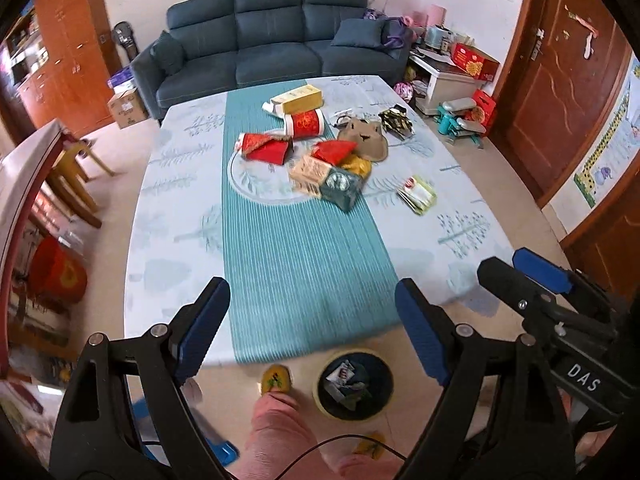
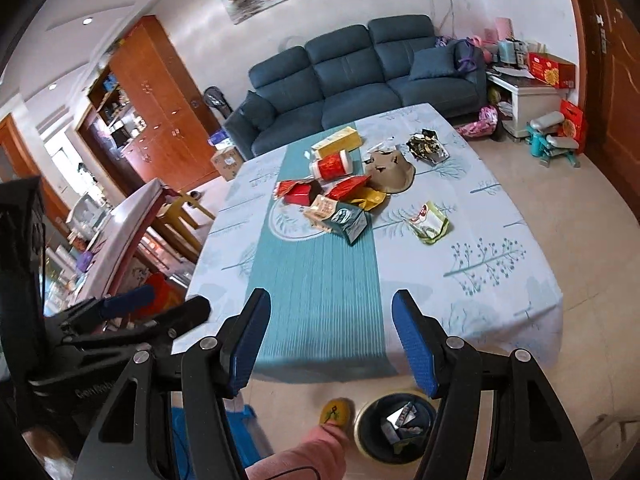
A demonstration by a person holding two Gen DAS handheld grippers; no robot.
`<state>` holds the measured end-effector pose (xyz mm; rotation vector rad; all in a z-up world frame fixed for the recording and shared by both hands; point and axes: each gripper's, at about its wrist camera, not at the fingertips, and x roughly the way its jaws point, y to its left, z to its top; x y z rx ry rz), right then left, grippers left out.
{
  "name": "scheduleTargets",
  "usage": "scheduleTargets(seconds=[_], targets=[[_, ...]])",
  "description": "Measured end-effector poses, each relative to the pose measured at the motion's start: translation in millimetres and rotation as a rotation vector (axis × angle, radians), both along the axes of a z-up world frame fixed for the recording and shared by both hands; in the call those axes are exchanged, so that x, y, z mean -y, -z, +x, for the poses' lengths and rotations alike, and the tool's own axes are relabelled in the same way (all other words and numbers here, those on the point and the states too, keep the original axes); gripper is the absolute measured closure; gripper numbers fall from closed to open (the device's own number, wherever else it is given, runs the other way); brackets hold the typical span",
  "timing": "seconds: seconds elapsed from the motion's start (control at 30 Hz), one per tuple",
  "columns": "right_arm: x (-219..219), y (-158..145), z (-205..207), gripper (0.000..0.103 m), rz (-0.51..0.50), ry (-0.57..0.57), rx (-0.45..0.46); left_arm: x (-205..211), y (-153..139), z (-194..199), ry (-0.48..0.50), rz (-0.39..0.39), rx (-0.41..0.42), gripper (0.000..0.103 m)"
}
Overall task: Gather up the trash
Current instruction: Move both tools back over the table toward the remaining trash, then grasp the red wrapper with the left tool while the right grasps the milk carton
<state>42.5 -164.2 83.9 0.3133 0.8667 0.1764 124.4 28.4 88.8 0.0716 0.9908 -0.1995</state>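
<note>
Trash lies piled mid-table: a yellow box (image 1: 298, 98), a red cup (image 1: 306, 124), a red carton (image 1: 266, 148), a teal box (image 1: 340, 188), a brown paper bag (image 1: 364, 138) and a green-white packet (image 1: 416, 194). The right wrist view shows the same teal box (image 2: 348, 222) and packet (image 2: 430, 222). A dark bin (image 1: 352, 384) (image 2: 396, 428) holding wrappers stands on the floor below the table's near edge. My left gripper (image 1: 314, 320) hangs open and empty above that edge. My right gripper (image 2: 332, 340) is open and empty too, beside the left; its fingers (image 1: 532, 276) also show in the left wrist view.
The table (image 1: 180, 200) has a pale cloth and a teal runner (image 1: 296, 248). A blue sofa (image 1: 272, 40) stands behind it, yellow stools (image 1: 76, 172) to the left, a wooden door (image 1: 560, 80) to the right. A pink trouser leg (image 1: 276, 432) and yellow slipper (image 1: 276, 378) are by the bin.
</note>
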Motion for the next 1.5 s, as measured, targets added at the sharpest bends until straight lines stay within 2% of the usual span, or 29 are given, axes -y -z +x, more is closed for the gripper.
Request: scheduleTargets(seconds=[0.23, 0.4, 0.63, 0.73, 0.9, 1.07, 1.2, 1.3, 1.37, 1.43, 1.5], targets=[[-8.9, 43.0, 93.3, 0.039, 0.033, 0.115, -0.084, -32.1, 21.3, 116.6, 0.057, 0.006, -0.042, 0.020], [-18.0, 76.2, 156.4, 0.039, 0.050, 0.186, -0.135, -48.1, 54.8, 197.7, 0.167, 0.033, -0.125, 0.020], [-36.5, 109.6, 231.8, 0.039, 0.022, 0.189, -0.164, -57.5, 80.9, 282.1, 0.335, 0.121, -0.069, 0.020], [-42.2, 120.2, 259.0, 0.039, 0.001, 0.171, -0.164, -50.3, 95.8, 314.6, 0.438, 0.148, -0.070, 0.020], [-46.2, 144.3, 296.2, 0.039, -0.008, 0.118, -0.209, -24.3, 130.9, 343.0, 0.668, 0.232, -0.068, 0.020], [-56.0, 165.9, 311.1, 0.038, -0.016, 0.048, -0.270, -8.3, 167.1, 363.0, 0.810, 0.253, -0.124, 0.020], [-67.2, 179.3, 314.2, 0.036, -0.011, -0.008, -0.315, -0.4, 196.0, 372.0, 0.869, 0.286, -0.197, 0.021], [-78.1, 184.6, 313.1, 0.023, -0.031, -0.054, -0.328, 4.1, 208.9, 370.3, 0.903, 0.302, -0.220, 0.022], [-85.9, 187.4, 312.0, 0.020, -0.067, -0.084, -0.332, 7.7, 216.0, 367.6, 0.922, 0.328, -0.206, 0.022], [-95.6, 190.1, 309.9, 0.020, -0.108, -0.111, -0.327, 9.7, 220.1, 365.6, 0.931, 0.339, -0.205, 0.028], [-103.7, 193.4, 309.2, 0.020, -0.149, -0.126, -0.327, 11.3, 220.5, 366.1, 0.932, 0.316, -0.231, 0.037]])
